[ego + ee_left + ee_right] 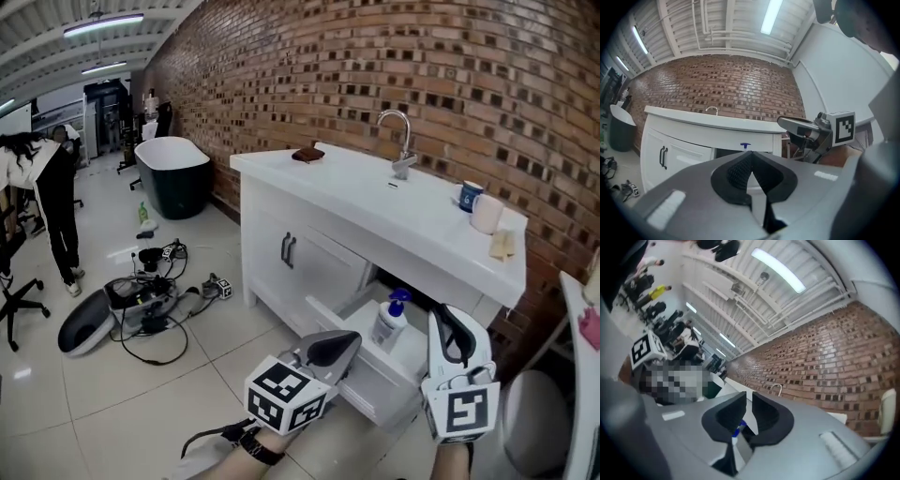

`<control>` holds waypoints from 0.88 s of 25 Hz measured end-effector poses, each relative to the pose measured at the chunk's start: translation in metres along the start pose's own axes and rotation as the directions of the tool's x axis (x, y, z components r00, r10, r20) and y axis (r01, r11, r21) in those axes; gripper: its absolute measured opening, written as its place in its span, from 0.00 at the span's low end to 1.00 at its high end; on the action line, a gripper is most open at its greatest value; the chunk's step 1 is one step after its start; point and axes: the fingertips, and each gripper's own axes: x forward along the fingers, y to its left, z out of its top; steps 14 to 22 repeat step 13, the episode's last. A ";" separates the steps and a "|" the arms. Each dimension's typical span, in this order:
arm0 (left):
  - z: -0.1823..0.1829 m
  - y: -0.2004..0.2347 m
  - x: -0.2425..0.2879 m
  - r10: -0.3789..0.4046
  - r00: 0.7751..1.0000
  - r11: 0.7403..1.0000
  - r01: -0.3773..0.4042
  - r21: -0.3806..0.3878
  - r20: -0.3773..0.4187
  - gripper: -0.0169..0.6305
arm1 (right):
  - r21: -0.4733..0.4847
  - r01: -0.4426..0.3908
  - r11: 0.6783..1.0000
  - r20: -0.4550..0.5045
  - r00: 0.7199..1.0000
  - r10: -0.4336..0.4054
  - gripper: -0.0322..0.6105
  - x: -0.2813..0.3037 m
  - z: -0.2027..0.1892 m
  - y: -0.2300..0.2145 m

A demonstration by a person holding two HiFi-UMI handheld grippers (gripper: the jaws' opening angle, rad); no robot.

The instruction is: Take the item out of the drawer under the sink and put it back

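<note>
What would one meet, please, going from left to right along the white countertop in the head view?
small brown item → faucet → blue mug → white cup

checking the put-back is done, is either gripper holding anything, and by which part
Nothing is held. The left gripper and right gripper are both shut and empty; the pump bottle stands free in the open drawer.
</note>
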 end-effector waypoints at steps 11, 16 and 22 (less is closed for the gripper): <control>0.000 -0.018 0.009 -0.064 0.998 0.998 0.064 0.010 -0.011 0.05 | -0.158 0.050 0.986 -0.099 0.993 -0.066 0.11 -0.008 -0.023 0.017; 0.000 -0.023 0.013 -0.080 0.997 0.997 0.080 0.012 -0.015 0.05 | -0.172 0.058 0.983 -0.102 0.992 -0.076 0.10 -0.009 -0.023 0.015; 0.000 -0.023 0.013 -0.080 0.997 0.997 0.080 0.012 -0.015 0.05 | -0.172 0.058 0.983 -0.102 0.992 -0.076 0.10 -0.009 -0.023 0.015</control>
